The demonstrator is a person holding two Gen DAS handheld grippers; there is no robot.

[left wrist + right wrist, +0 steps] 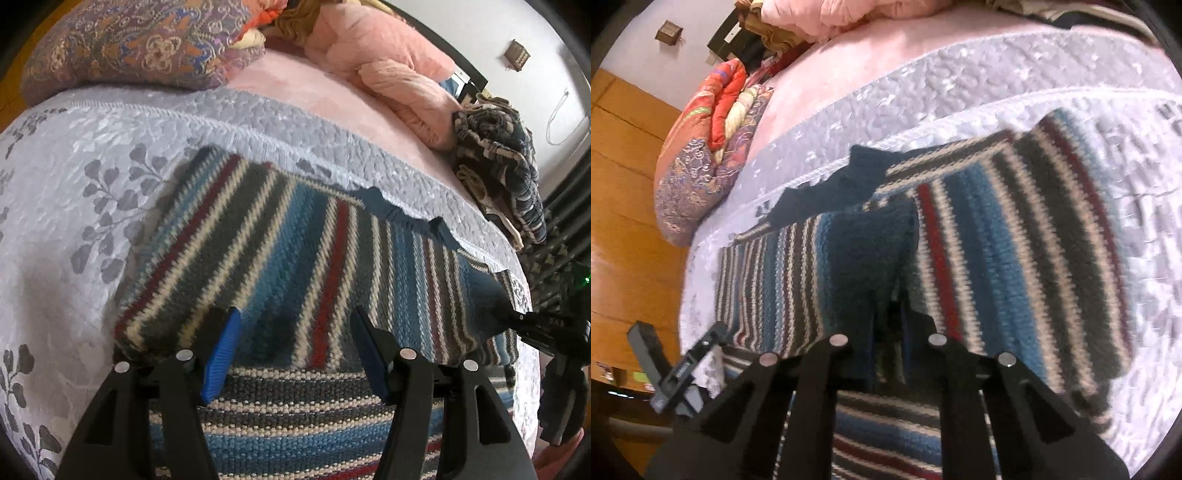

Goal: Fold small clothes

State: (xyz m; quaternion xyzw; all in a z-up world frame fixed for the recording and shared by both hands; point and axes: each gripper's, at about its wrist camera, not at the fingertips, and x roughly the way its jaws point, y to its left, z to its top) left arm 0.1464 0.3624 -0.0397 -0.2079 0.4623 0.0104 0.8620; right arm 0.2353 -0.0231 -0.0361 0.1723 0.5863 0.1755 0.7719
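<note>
A striped knit sweater point(280, 236) in blue, grey, cream and red lies on a pale lilac bedspread point(66, 192) with a leaf pattern, partly folded so that one layer rests over another near the cameras. The left gripper point(295, 350) hovers low over the near fold with its blue-padded fingers point(221, 354) spread apart and nothing between them. The right gripper point(890, 332) has its tips buried in the dark blue part of the knit; I cannot tell whether they pinch it. A patterned quilt roll point(129, 48) and pink bedding point(388, 55) sit further back on the bed
</note>
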